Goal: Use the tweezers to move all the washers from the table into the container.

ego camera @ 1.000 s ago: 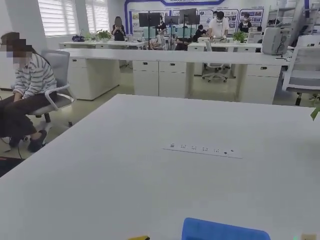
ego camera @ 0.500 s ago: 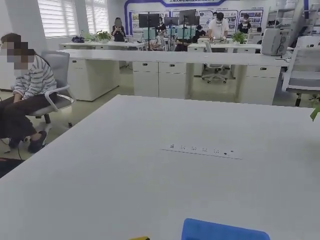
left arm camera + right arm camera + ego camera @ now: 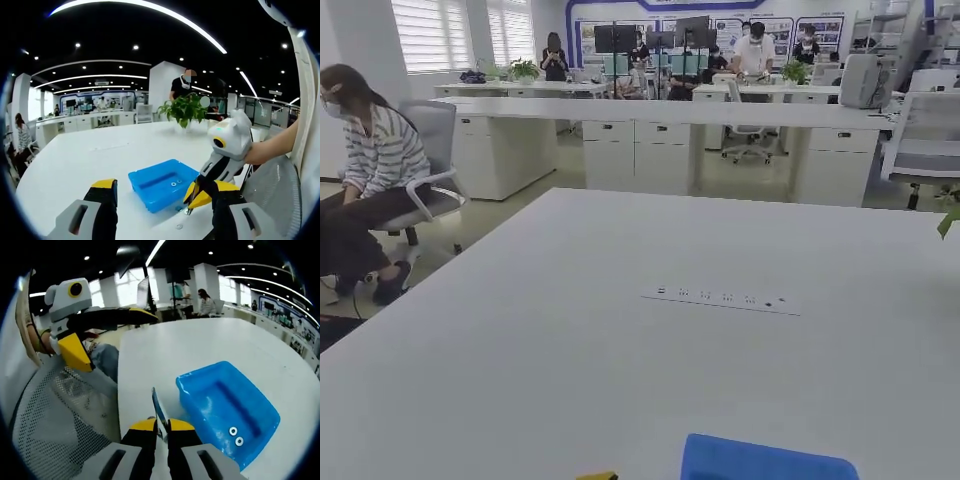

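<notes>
A blue container [image 3: 162, 185] sits on the white table [image 3: 75, 165] and holds two washers [image 3: 176, 183]. One washer [image 3: 179, 226] lies on the table just in front of it. My left gripper [image 3: 160, 202] is open, with nothing between its wide-spread jaws. In the right gripper view my right gripper [image 3: 162, 427] is shut on the tweezers [image 3: 159, 410], whose tips point up beside the container [image 3: 227, 412]; both washers [image 3: 236, 436] lie inside. The left gripper [image 3: 107, 322] hovers open at the upper left. The container's far edge [image 3: 770, 465] shows at the bottom of the head view.
A power strip [image 3: 720, 298] is set into the table's middle. A potted plant [image 3: 185, 110] stands at the far side with a person behind it. A mesh chair [image 3: 60, 415] is close by the table edge. A seated person [image 3: 375, 180] is left of the table.
The head camera has tilted slightly; the container's edge stays in the same place on the table. Nothing on the table has visibly moved.
</notes>
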{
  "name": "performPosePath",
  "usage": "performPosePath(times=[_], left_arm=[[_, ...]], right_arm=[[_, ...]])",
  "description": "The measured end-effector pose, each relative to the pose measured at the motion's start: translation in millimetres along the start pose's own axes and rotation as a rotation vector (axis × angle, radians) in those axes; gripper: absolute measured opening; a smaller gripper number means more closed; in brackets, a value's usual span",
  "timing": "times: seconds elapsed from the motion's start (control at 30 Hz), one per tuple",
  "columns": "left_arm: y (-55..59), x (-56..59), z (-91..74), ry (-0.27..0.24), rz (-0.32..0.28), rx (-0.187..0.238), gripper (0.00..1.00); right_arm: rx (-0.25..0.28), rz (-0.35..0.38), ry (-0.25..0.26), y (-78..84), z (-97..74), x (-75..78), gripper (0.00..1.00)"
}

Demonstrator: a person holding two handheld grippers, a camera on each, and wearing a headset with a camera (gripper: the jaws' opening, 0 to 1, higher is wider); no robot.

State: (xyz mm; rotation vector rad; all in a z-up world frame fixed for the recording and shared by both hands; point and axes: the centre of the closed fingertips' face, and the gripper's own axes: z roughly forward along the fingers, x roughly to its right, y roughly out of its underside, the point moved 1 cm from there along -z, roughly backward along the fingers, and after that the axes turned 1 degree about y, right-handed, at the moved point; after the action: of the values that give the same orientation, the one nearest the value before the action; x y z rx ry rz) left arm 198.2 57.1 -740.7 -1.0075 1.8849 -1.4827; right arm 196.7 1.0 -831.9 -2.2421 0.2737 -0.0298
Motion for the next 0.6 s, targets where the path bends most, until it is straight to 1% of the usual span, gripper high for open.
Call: performPosePath(times=[0.03,0.07,0.1,0.13,0.27,0.33,0.37,0.47,0.6], left_arm=[[0.1,0.1,0.0,0.000,0.001,-0.001,0.78],[0.2,0.4,0.1,0.001,0.003,-0.002,0.78],[0.2,0.6,0.1,0.001,0.003,-0.002,0.78],[0.1,0.7,0.1,0.001,0.002,0.000,0.78],[-0.1,0.2,-0.3,-0.002,0.000,0.001,0.78],[-0.2,-0.2,-0.5,-0.003,-0.001,0.002,0.78],[-0.3,-0.4,-0.6,-0.004,0.000,0.003,0.78],[-0.2,-0.6,-0.8,-0.005,0.000,0.002,0.78],[-1.0,-0.7,-1.1,-0.005,-0.001,0.006,0.78]], right_arm=[[-0.002,-0.033,0.008,-0.4,0.4,0.3,0.04],[-0.002,-0.049,0.002,-0.9,1.9,-2.5,0.03],[-0.002,-0.046,0.006,-1.0,2.9,-3.2,0.03],[-0.002,-0.074,0.017,-2.1,4.2,-2.6,0.03],[-0.014,-0.102,0.030,-3.7,6.3,-3.9,0.03],[-0.014,-0.099,0.031,-3.9,5.7,-3.3,0.03],[-0.003,-0.087,0.032,-6.0,4.3,-3.3,0.03],[0.004,-0.075,0.036,-9.3,0.2,-1.6,0.03],[0.044,-0.033,0.053,-18.2,-8.2,3.3,0.03]])
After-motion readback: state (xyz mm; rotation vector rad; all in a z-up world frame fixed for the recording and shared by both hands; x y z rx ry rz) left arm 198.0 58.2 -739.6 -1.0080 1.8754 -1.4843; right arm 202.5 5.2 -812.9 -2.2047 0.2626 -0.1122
